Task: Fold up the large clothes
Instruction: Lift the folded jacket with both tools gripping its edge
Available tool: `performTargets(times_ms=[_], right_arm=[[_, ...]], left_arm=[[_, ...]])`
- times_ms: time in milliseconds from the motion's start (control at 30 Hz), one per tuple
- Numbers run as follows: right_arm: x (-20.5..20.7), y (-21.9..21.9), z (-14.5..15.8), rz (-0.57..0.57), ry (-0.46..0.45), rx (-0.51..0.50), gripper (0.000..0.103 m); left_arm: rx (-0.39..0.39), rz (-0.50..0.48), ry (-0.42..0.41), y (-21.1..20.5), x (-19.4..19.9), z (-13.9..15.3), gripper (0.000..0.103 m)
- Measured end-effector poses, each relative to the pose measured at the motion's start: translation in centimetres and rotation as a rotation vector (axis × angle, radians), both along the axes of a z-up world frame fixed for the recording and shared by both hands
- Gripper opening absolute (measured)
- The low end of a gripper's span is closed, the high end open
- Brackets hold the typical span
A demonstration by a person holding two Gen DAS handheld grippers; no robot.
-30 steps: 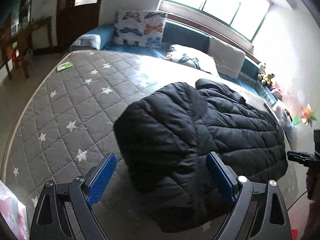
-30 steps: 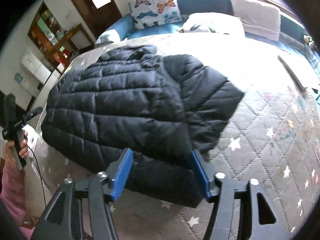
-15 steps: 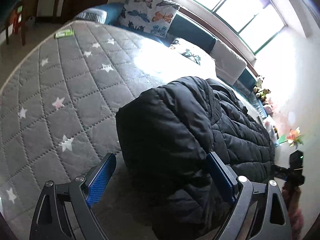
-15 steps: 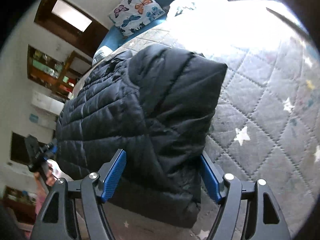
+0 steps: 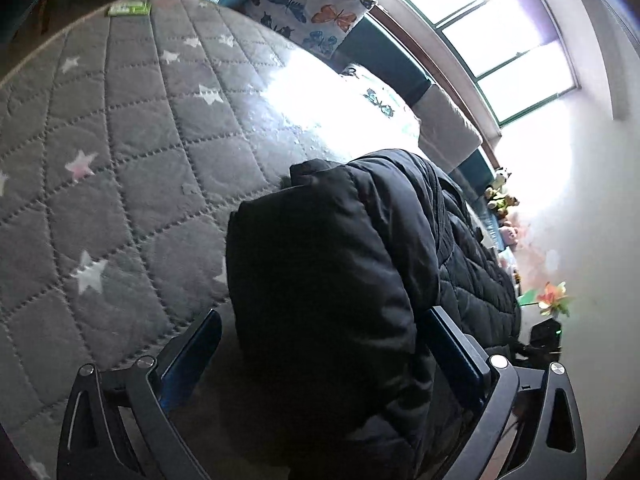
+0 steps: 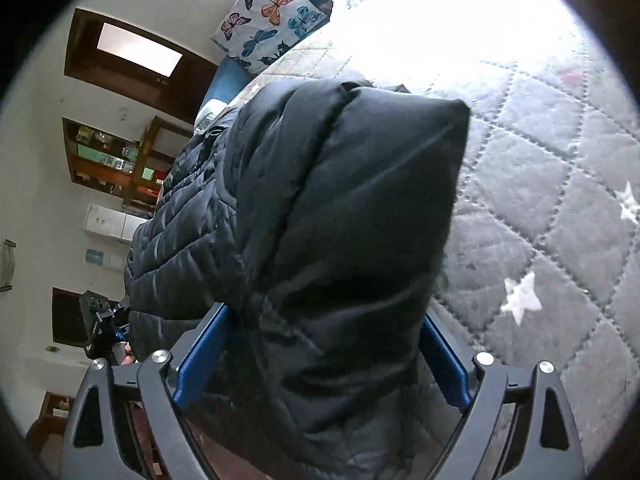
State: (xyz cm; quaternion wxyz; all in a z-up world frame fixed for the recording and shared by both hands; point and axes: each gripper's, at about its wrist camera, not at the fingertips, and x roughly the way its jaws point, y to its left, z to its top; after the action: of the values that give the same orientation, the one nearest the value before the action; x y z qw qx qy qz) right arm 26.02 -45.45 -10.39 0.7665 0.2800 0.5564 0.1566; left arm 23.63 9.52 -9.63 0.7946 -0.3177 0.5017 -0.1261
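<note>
Grasp setup on jacket's near hem, both tools wide

Left tool point(image 5: 320, 354): wide apart, black puffer jacket point(image 5: 340, 272) bulging between the pads. The pad at 3 o'clock point(image 5: 452, 344) sits against the fabric, the pad at 9 o'clock point(image 5: 196, 354) is clear of it, so no grip yet. Jacket lies on the star-quilted mattress point(image 5: 120, 160), near hem at the mattress edge by the tools.

Right tool point(image 6: 320, 356): jaws have just been opening, now wide, straddling a thick roll of jacket; fabric fills the gap but isn't pinched.

Step, as I read it: seating both tools on the hem before a lift-and-fold. Next: close both evenly, deep enough to catch every layer; the shell looks slick.

Room: open mattress from 9 to 12 o'clock of the jacket in the left view. Butterfly pillow point(image 5: 316, 12) lies well beyond at 12. Wall is close on the right side.
</note>
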Motion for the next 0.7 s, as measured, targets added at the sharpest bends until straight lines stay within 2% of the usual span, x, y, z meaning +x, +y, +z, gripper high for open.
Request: performTargets(times_ms=[133,300,500,633,700], right_arm=[[-0.4,-0.3,0.2,0.014,-0.012,-0.006,0.103],[-0.4,-0.3,0.3,0.024,-0.001,-0.021,0.103],[-0.3,0.0,0.4,0.026,0.017,-0.029,0.103],[-0.5,-0.2,0.5,0.032,0.024,-0.032,0.103],[-0.8,-0.3,0.6,0.045,0.029,-0.043,0.103]], left_arm=[[-0.083,-0.005,0.035,-0.3,1.0,-1.5,0.103],[-0.097,-0.03,0.043,-1.1,2.3,-2.1,0.103],[-0.151,-0.069,0.081,-3.0,3.7,-2.3,0.103],[-0.094,-0.082,0.075,-4.3,4.2,-1.8,0.103],[-0.096,-0.082,0.083,-4.4,4.5,-2.0,0.103]])
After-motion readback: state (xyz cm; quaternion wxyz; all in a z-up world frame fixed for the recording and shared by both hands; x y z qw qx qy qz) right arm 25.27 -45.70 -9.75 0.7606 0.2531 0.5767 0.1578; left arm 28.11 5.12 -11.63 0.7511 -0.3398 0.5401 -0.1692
